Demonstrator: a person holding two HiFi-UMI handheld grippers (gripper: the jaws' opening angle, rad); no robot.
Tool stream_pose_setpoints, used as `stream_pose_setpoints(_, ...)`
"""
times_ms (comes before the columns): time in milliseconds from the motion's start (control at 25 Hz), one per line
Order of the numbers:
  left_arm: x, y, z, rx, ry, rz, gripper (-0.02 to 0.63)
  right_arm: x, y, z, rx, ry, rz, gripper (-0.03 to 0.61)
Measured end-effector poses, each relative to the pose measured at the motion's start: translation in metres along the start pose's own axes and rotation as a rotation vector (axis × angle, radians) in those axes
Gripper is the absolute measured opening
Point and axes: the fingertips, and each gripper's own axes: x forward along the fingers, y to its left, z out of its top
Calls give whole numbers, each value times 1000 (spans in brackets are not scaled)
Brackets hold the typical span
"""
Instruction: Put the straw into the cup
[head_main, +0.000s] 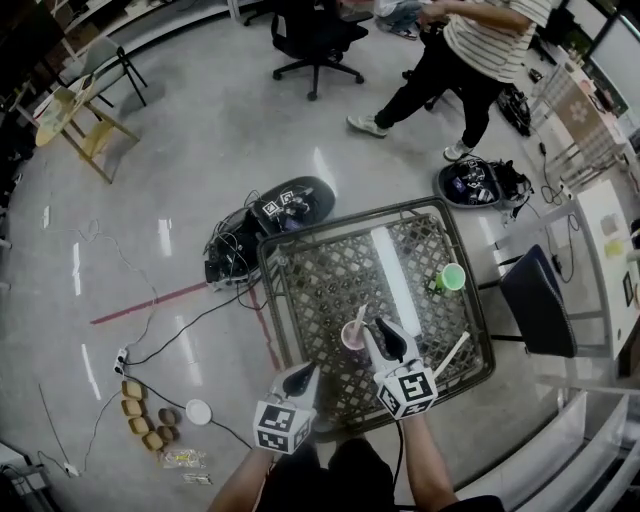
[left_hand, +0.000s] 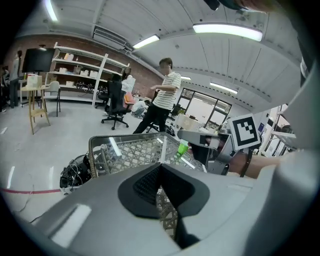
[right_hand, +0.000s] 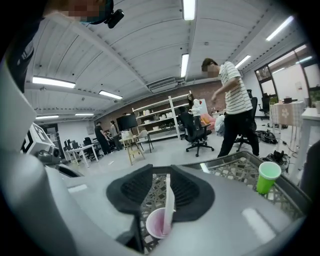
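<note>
so the right gripper (right_hand: 161, 176) has its jaws apart with the white straw (right_hand: 169, 200) standing loose in the gap, lower end down in the pink cup (right_hand: 156, 225) on the lattice-top table (right_hand: 235, 167), green cup (right_hand: 267, 176) well off right, person in a striped shirt (right_hand: 232, 95) behind

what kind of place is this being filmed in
Likely an open-plan lab or workshop: storage shelves along a brick wall, a rolling office chair, and a tangle of cables and equipment lying on the polished floor.
</note>
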Motion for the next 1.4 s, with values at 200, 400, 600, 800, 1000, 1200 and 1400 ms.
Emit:
stream_pose_setpoints(200, -16, -16, 34, 29, -41, -22, 6, -26, 11, 36, -24, -23, -25, 100)
stream_pose_setpoints(400, -31, -38, 64, 66, -81, -54, 6, -56, 21, 63, -47, -56, -53, 89)
stream_pose_setpoints(600, -49, -54, 87, 104, -111, -74, 6, -89, 29, 86, -60, -94, -95, 84)
stream_pose_setpoints(800, -68, -71, 107, 136, -152, -86, 6, -124, 36, 95, -58, -119, -132, 83)
stream_pose_setpoints(1000, -82, -86, 122, 175, -173, -110, 6, -153, 49, 96, -41, -136, -172, 77)
stream_pose_setpoints(1200, -101, -95, 129, 195, -203, -118, 6, -174, 66, 96, -64, -146, -203, 49)
stream_pose_setpoints(1400, -111, -99, 131, 204, -219, -124, 6, -187, 75, 99, -93, -154, -221, 3)
